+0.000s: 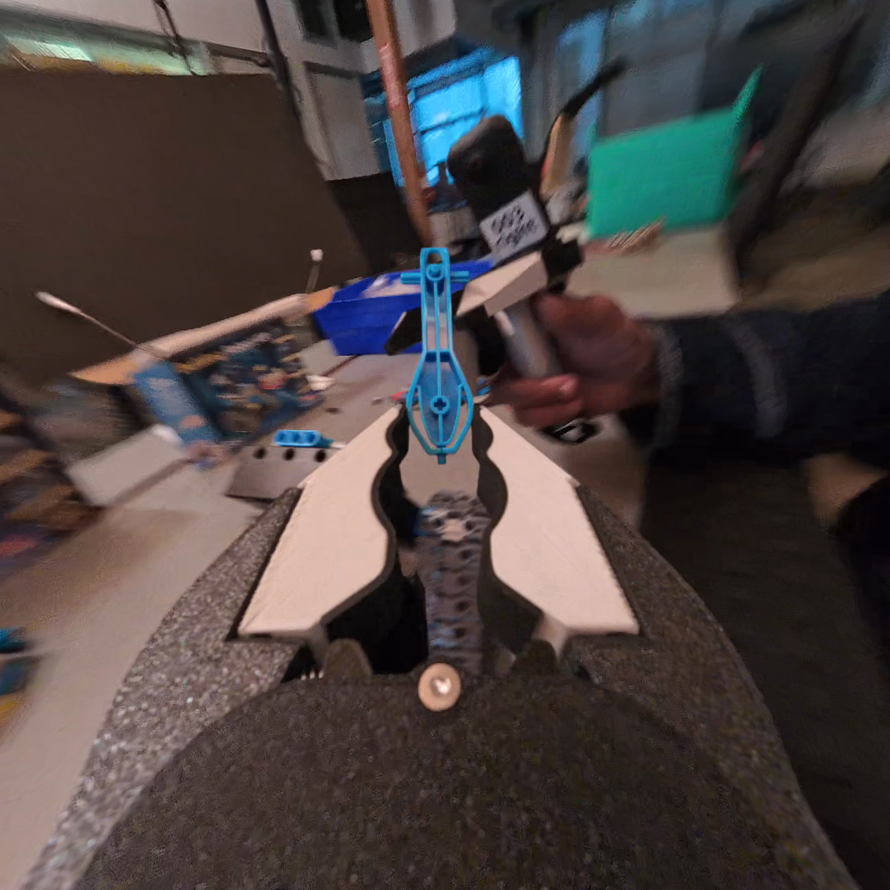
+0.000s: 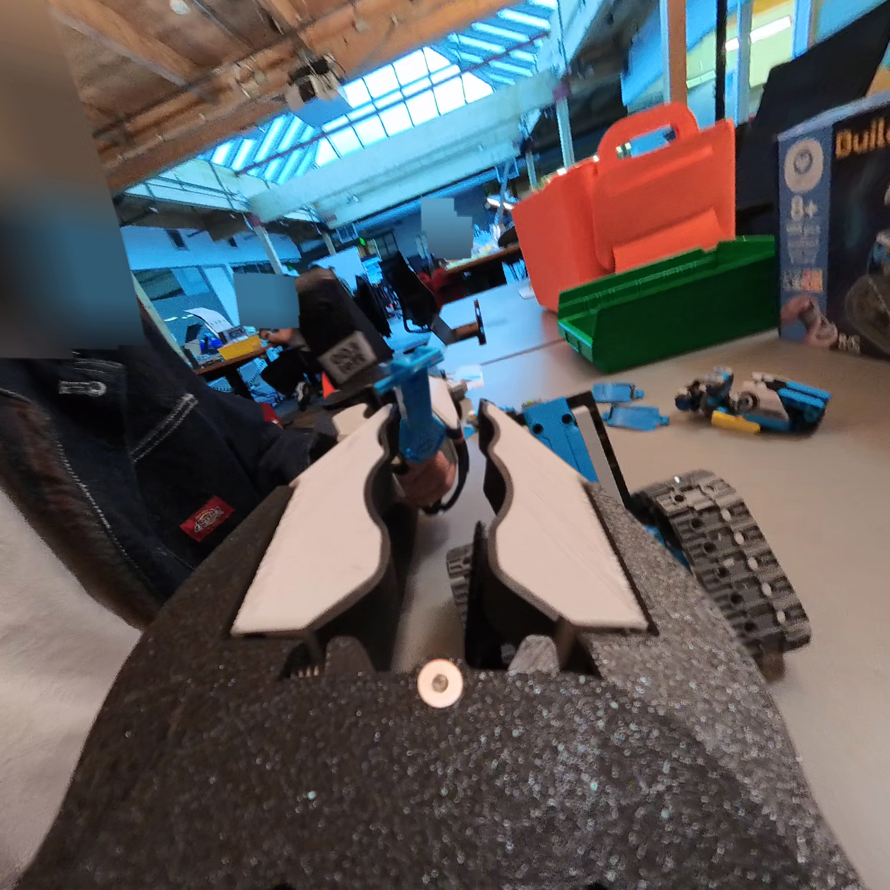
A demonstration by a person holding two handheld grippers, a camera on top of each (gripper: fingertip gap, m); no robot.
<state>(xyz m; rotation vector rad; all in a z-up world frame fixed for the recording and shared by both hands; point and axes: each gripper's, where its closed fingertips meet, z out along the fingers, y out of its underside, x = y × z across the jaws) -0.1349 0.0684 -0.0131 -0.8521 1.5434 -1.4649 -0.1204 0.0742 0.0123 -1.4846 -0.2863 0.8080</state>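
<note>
My left gripper (image 1: 439,415) is shut on a slim blue plastic tool (image 1: 436,346) that stands up from its tips. Below its fingers lies the grey track of a toy tracked vehicle (image 1: 452,578). My right gripper (image 2: 436,409) is open and holds nothing. The vehicle (image 2: 722,544), blue with black tracks, sits on the table under and to the right of its right finger. The blue tool (image 2: 414,409) shows just beyond the right gripper's tips, held by the left gripper. In the left wrist view the right gripper (image 1: 409,332) is at the upper right, held by a hand (image 1: 578,366).
An orange case (image 2: 626,202), a green bin (image 2: 674,308) and a printed box (image 2: 838,231) stand at the back right. A small blue build (image 2: 751,404) and flat blue pieces (image 2: 635,416) lie on the table. A blue bin (image 1: 366,308) and a blue beam (image 1: 298,437) are nearby. Only a small space, under 4 cm, lies between the two pairs of fingers.
</note>
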